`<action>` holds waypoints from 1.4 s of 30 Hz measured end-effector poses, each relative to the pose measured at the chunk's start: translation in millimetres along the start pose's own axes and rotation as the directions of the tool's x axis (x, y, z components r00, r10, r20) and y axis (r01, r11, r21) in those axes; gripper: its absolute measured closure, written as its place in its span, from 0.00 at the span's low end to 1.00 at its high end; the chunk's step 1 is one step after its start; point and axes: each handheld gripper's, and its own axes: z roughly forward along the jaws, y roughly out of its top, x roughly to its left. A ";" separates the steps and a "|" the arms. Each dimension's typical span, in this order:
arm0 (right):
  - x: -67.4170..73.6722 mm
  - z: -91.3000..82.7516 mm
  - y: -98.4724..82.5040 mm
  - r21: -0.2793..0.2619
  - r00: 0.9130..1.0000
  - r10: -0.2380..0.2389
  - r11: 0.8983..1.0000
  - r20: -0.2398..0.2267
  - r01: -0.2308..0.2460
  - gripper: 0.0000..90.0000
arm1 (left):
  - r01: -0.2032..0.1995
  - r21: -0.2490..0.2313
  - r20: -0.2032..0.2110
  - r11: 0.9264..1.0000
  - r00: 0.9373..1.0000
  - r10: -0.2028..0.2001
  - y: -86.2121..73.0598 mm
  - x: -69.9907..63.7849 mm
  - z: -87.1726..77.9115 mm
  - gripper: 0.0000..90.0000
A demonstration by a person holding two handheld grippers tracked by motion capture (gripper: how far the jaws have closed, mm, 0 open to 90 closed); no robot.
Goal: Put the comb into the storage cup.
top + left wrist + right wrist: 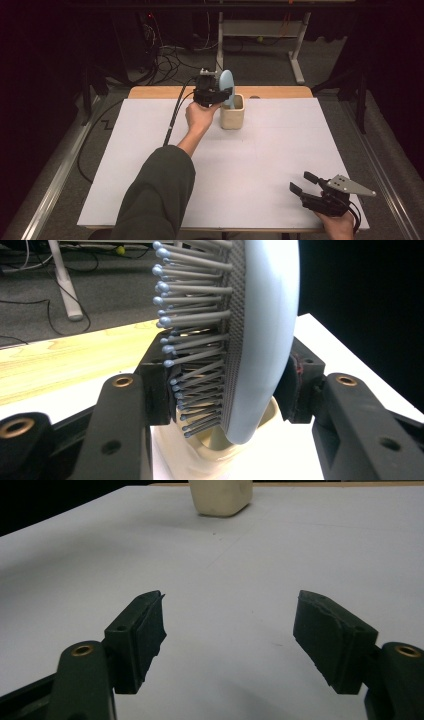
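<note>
Pale blue oval hairbrush (260, 340), pinched by the left gripper (212, 92) jaws, handle down in the cream square holder (232, 117), upper centre of the white worktop (250, 165). Step judged: seating or lifting the brush; next calls for a steady vertical move. Right gripper (230, 640), lower right: jaws spread, empty.

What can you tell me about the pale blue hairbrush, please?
The hairbrush has a pale blue, smooth, plastic-looking oval back and a grey cushion set with rows of ball-tipped bristles. It stands roughly upright, head up, its lower end down in the cream cup near the table's far edge; its handle is hidden. The left gripper clamps the head, one pad against the bristles, the other against the back.
</note>
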 end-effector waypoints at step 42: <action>0.1 0.4 0.0 0.001 1.000 -0.002 1.000 0.000 0.002 0.32 | -0.084 0.042 -0.008 0.996 0.996 0.085 -1.4 -0.6 -1.3 0.52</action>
